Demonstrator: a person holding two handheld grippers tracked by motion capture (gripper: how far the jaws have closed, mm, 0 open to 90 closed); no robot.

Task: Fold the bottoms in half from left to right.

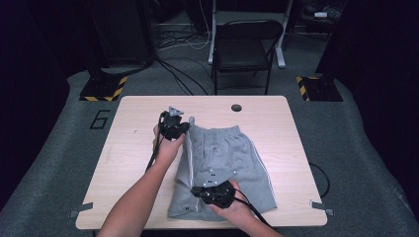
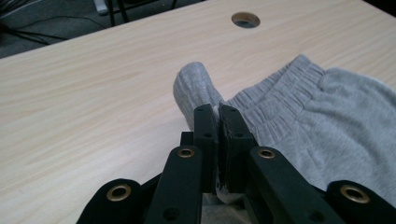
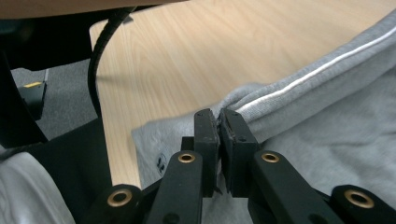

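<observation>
Nearest the camera, right claw (image 1: 197, 190) is clenched on the striped side seam of the grey cotton shorts (image 1: 222, 163) near the hem. Left claw (image 1: 185, 129) is clenched on the elastic waistband corner. Shorts lie on the light wooden worktop (image 1: 138, 148), left edge pinched up. Risk: both bites look shallow; uneven lifting could let fabric slip free.

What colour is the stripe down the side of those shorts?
White, on grey shorts; the stripe shows best in the right gripper view.
</observation>
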